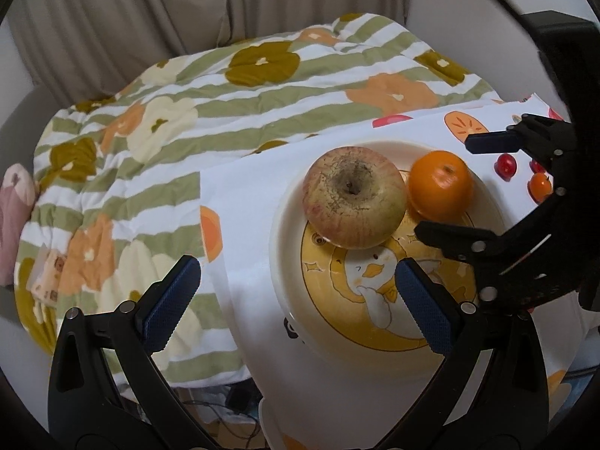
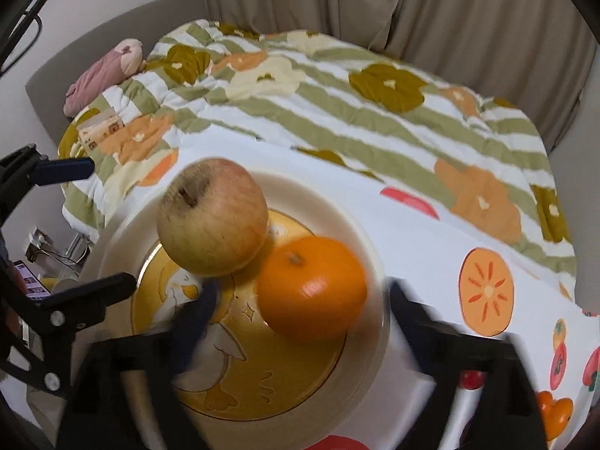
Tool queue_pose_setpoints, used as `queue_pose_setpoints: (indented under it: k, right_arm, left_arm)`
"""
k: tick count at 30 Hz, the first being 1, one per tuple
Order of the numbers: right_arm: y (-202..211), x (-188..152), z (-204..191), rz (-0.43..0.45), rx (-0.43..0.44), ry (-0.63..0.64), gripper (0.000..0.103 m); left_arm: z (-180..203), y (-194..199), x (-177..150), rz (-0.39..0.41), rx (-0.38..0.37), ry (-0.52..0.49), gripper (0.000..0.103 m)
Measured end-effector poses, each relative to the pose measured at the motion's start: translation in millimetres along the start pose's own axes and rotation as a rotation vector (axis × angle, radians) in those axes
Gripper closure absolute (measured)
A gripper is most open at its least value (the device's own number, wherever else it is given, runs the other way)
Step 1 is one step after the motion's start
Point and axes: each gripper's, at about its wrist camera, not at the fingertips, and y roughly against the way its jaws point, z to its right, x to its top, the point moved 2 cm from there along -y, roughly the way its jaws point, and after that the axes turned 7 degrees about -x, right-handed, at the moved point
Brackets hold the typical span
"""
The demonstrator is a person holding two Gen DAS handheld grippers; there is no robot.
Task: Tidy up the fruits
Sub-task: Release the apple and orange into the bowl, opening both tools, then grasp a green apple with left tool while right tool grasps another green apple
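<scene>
A yellow-red apple and an orange lie side by side on a white plate with a yellow duck picture. My left gripper is open and empty, hovering over the plate's near-left rim. My right gripper reaches in from the right, open, its fingers either side of the orange without gripping it. In the right wrist view the apple and orange lie on the plate; the right gripper is blurred and open just behind the orange. The left gripper shows at the left.
The plate stands on a white cloth printed with fruit. A small red fruit and a small orange fruit lie on the cloth beyond the plate. A green-striped flowered quilt covers the bed behind, with a pink pillow and curtains.
</scene>
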Motion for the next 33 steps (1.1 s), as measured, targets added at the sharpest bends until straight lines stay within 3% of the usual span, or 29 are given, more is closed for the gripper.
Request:
queue_pose_setpoints:
  k: [13,17,24,33]
  right_arm:
    - [33,-6,4,0.007,-0.017,-0.011,0.000]
    - [61,-9,15,0.056,0.037,-0.053,0.000]
    - [118,-30,41,0.113,0.076,-0.101,0.000]
    - [186,-79,110,0.174,0.002,-0.166,0.000]
  left_arm:
    - [9,27,-3,0.017,0.035,0.035,0.000]
    - [22,52,-3,0.044,0.075,0.055,0.000]
    - [77,93,3,0.090,0.097,0.078,0.000]
    - [169,113,7,0.136,0.051,0.077,0.000]
